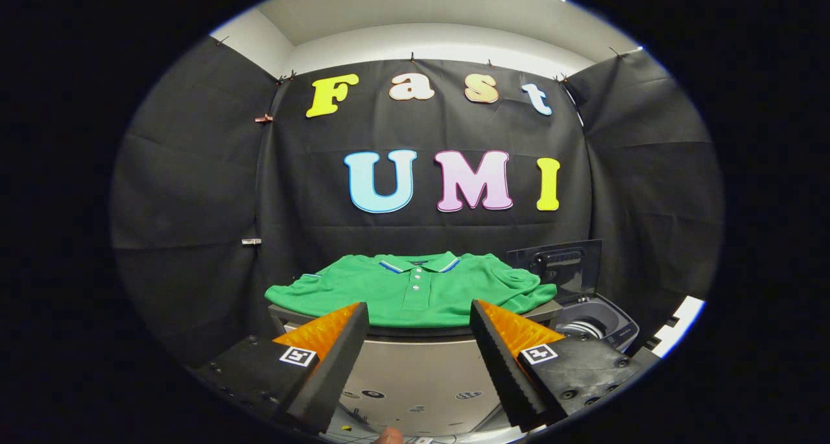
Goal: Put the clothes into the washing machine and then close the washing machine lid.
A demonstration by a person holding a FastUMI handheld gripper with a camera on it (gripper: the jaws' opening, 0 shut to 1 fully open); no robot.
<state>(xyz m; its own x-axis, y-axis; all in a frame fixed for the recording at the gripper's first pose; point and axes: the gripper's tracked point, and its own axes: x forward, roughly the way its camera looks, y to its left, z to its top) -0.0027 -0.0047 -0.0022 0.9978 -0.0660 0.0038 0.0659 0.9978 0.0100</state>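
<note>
The tongs (419,314) gape empty before the shirt (415,288) spread across the table (415,330), beside whose right edge the washer (593,324) stands, lid (557,266) raised.

Claw (419,314): two wedge-shaped fingers (337,360), each tapering to a point, the inner faces ribbed with fine saw-tooth ridges along their length. Each finger sits on a blocky mount carrying a small square black-and-white fiducial tag (297,356) on its top face. Round screw heads (570,394) are sunk into the mounts. A fingertip (389,436) of the person shows below the claw.
</note>
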